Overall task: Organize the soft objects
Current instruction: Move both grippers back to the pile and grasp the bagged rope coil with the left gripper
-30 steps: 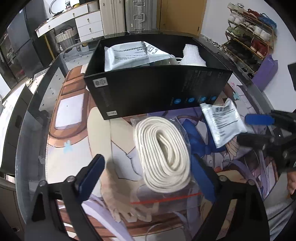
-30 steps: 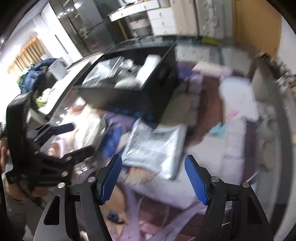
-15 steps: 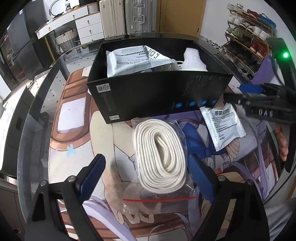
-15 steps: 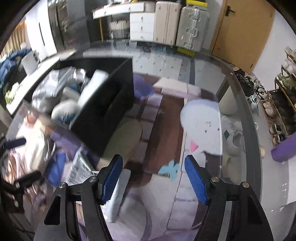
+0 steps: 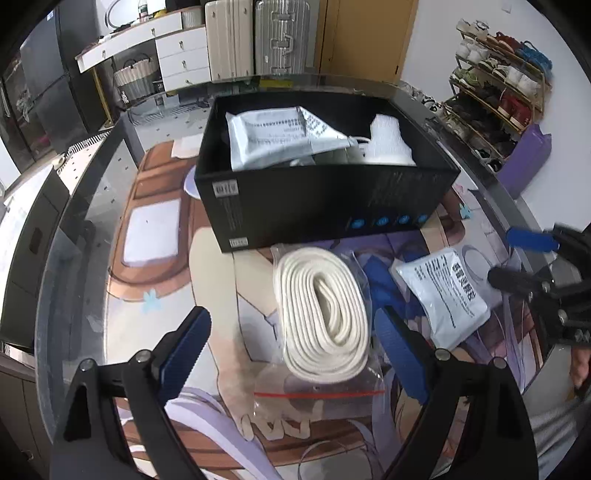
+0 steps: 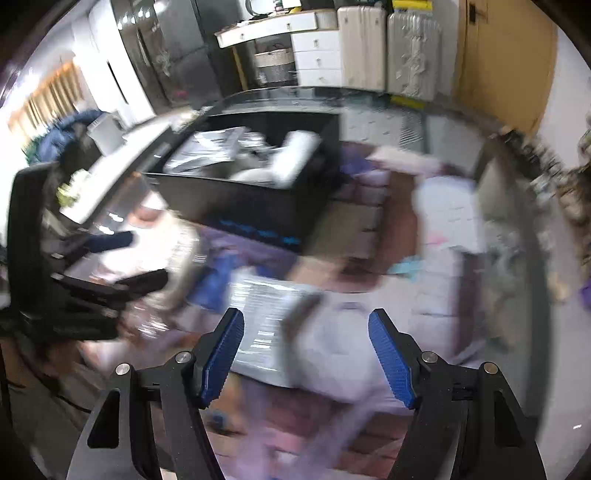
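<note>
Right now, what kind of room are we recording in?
Likely a lived-in home, perhaps an entryway or living area: a shoe rack full of shoes, two suitcases against the wall by a wooden door, and a white drawer unit. Work happens on a glass-topped table.

We are in a home. We see a shoe rack (image 5: 502,74), suitcases (image 5: 255,35) and a white drawer unit (image 5: 181,55).

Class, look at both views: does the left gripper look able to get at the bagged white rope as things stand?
Probably yes. The left gripper is open, the bagged white rope lies between its fingers, and nothing covers it; the black box stands behind.
</note>
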Demonstrator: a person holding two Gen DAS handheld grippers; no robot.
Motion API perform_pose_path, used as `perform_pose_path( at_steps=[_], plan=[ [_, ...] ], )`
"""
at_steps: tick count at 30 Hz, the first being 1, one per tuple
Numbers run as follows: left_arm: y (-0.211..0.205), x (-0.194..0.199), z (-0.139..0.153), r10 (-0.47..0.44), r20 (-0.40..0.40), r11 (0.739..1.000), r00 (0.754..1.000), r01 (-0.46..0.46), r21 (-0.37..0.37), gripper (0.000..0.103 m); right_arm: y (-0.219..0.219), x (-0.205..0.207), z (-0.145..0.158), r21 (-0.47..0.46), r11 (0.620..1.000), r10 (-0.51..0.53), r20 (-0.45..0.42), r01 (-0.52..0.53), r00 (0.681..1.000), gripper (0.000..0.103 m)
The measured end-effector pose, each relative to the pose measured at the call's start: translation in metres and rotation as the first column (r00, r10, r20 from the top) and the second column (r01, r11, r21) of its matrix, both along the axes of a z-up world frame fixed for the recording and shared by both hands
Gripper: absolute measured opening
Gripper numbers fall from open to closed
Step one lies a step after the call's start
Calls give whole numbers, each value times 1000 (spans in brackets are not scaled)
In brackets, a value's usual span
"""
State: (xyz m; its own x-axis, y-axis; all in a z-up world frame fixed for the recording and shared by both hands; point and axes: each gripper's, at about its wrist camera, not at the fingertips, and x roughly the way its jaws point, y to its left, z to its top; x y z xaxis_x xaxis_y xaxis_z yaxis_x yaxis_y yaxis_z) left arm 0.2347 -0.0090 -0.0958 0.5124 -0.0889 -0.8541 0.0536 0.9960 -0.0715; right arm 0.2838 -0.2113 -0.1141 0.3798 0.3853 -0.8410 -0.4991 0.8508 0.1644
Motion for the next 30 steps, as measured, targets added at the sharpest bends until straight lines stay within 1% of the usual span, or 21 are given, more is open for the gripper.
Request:
perform_pose_path(
  at_steps=[2, 5, 9, 13, 15, 16, 17, 19, 24, 30],
  plan=[
    [2, 2, 0, 4, -1, 1000, 1000, -4, -7, 90, 13, 1, -6, 3, 1000, 3, -23, -3, 1000, 72],
    [7, 3, 2, 13, 2, 1000, 1000, -13, -6, 90, 32, -3, -16, -64, 998, 11, -13, -12, 1000, 72],
    [19, 0, 4, 24, 8, 999, 1000, -24, -27, 90, 47, -12, -21, -83, 995, 48, 7, -47, 999, 72],
    [23, -2, 4, 22, 9, 999, 1000, -22, -38, 90, 56, -10, -28, -120, 991, 62, 10, -61, 998, 72],
    [22, -2, 6, 17, 18, 999, 1000, -17, -42, 91, 59, -11, -30, -131, 989, 68, 5, -67, 998, 65],
    [20, -3, 6, 13, 20, 999, 1000, -12, -43, 91, 58, -13, -30, -138, 988, 66, 13, -64, 998, 56],
    [18, -3, 7, 8, 22, 999, 1000, -7, -45, 91, 58, -13, -30, -146, 987, 64, 20, -61, 998, 51],
    [13, -4, 7, -5, 25, 999, 1000, 6, -44, 91, 53, -10, -31, -133, 989, 62, 17, -59, 998, 45],
    [-3, -3, -4, -40, 10, 999, 999, 40, 14, 91, 50, -11, -29, -142, 987, 77, 23, -73, 997, 40],
    [-12, 4, -14, -46, -17, 998, 999, 46, 39, 91, 43, -14, -21, -133, 988, 88, 27, -83, 996, 33]
  ],
)
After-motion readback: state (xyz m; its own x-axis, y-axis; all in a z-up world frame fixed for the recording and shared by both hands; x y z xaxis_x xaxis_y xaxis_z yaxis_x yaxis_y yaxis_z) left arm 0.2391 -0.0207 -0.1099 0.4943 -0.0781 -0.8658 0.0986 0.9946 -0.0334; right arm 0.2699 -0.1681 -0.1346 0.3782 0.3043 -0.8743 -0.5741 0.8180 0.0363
